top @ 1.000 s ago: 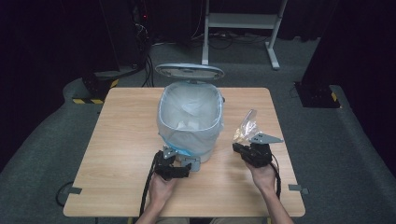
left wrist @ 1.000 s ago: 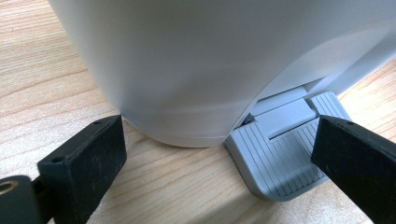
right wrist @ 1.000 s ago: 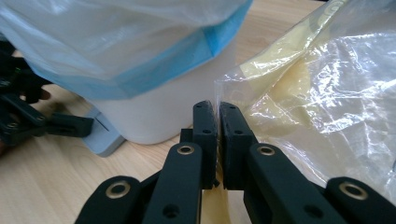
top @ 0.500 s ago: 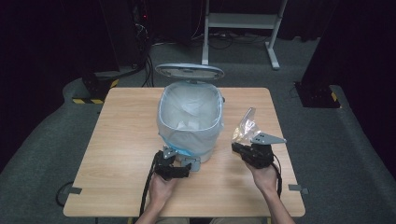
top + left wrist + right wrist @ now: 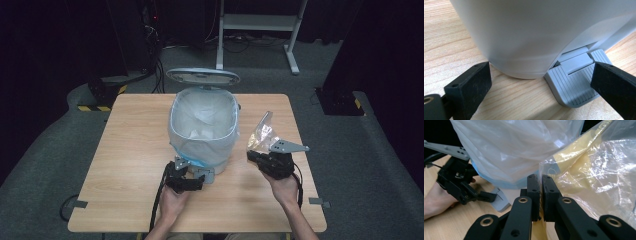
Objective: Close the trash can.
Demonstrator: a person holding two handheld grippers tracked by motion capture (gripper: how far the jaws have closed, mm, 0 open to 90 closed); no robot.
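Wrapper (image 5: 262, 134), a crinkled clear-and-yellow plastic piece, is what I take the job to be about: I have it pinched in my right gripper (image 5: 253, 154), jaws pressed together on its lower edge, and it stands up just to the right of the pedal bin (image 5: 202, 131) near the front of the counter (image 5: 130, 165). In the right gripper view the film (image 5: 596, 175) fans out above and to the right of the closed jaws.

My left gripper (image 5: 199, 181) sits low at the bin's foot, jaws spread, one to each side of the grey ribbed pedal (image 5: 574, 83); one jaw looks to rest on or just over the pedal's edge (I can't tell whether it presses). The lid (image 5: 202, 77) stands open behind the rim, so I judge the pedal step to be in hand and the drop not yet made.

The next move, as I read it, calls for lifting the wrapper above the rim, carrying it left over the opening and letting go while the lid is up.

The bin liner (image 5: 200, 145), folded down over the outside, bulges toward the wrapper and could snag it. Inside lies some pale crumpled stuff. Beyond the counter are a white desk frame (image 5: 260, 25) and cables on the dark floor, well apart.
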